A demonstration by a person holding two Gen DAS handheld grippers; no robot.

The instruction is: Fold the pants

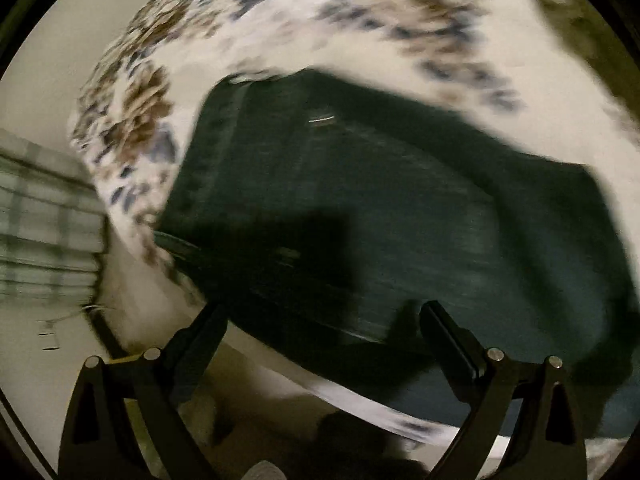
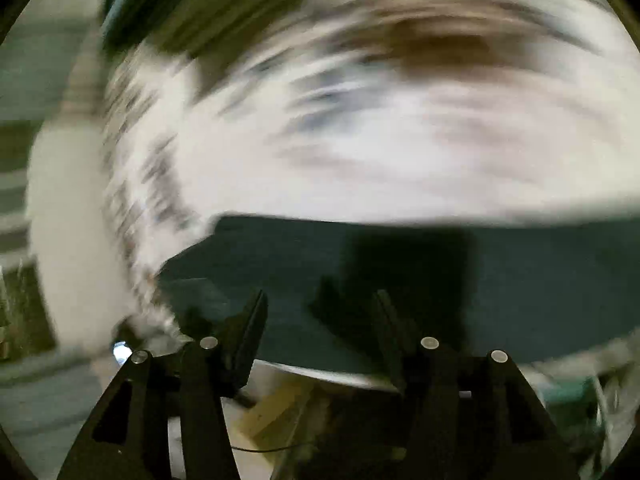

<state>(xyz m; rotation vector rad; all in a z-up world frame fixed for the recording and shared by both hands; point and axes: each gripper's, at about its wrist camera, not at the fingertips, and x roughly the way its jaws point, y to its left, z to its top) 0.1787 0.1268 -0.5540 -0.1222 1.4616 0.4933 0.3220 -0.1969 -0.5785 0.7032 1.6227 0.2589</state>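
1 pair of dark pants (image 1: 360, 208), center of the left wrist view, lower half of the right wrist view. 1 white floral-print cloth (image 1: 280, 20) under it, covering the table. 2 grippers: left gripper (image 1: 324, 312), right gripper (image 2: 320, 300), 2 fingers (image 1: 448, 332) each, bottom of frame. Both views blurred.

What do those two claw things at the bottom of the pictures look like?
The left gripper and the right gripper look alike: black, with two flat, straight fingers that widen into angular black brackets with triangular cut-outs. Small round silver pins mark the joints. No cables, sleeves or writing show clearly.
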